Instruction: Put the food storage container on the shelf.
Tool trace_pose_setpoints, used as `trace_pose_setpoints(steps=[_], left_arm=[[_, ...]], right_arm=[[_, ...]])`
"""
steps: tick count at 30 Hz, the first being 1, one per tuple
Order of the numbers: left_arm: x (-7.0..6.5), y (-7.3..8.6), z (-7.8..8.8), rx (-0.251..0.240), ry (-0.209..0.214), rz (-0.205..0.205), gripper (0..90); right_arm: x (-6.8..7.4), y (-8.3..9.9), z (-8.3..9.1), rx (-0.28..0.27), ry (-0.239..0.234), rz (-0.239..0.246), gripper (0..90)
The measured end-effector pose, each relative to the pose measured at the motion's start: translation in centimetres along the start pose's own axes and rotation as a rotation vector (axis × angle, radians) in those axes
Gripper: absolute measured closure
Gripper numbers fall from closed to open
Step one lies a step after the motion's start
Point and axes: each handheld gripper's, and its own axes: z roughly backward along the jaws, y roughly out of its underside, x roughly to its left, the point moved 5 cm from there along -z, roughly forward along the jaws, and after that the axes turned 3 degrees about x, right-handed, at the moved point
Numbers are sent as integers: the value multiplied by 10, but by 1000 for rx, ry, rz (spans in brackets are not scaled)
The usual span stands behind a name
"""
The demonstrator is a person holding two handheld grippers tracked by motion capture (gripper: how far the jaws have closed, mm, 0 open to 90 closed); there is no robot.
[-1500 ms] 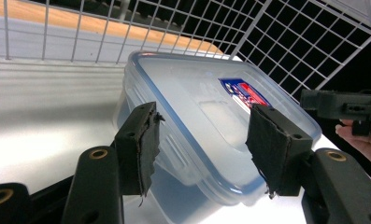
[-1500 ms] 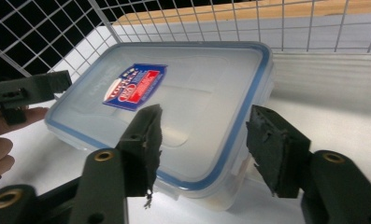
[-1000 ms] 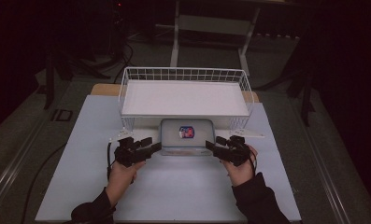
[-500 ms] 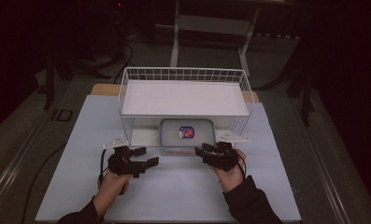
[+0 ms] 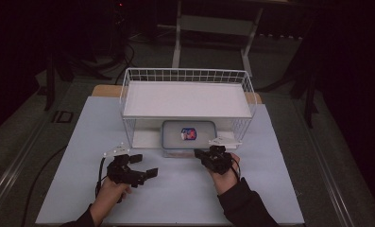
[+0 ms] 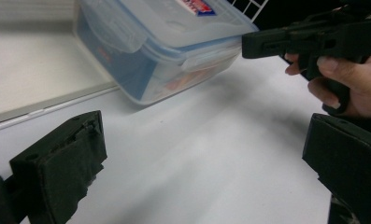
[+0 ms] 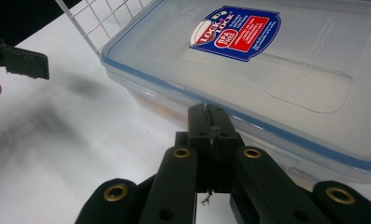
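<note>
A clear plastic box (image 5: 189, 138) with a blue-rimmed lid and a red and blue label sits on the worktop (image 5: 270, 189), tucked half under the white wire rack (image 5: 187, 97), its front edge poking out toward the person. The right gripper (image 5: 200, 156) lies just in front of that edge; its fingers have just been closing and now meet tip to tip with nothing between them, right up against the box's rim, though I cannot tell whether they touch it. The left gripper (image 5: 145, 166) sits further back on the bare worktop, well left of the box. Its fingers have just been opening and stand wide apart, holding nothing.
</note>
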Motion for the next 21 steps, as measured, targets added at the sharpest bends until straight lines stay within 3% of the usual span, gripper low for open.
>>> trace_pose_setpoints(steps=[10, 21], left_arm=[[3, 4, -1, 3, -13, -3, 0], [3, 3, -2, -5, -11, -18, 0]], right_arm=[[10, 0, -12, 16, -30, 26, 900], [7, -7, -23, 6, -12, 25, 900]])
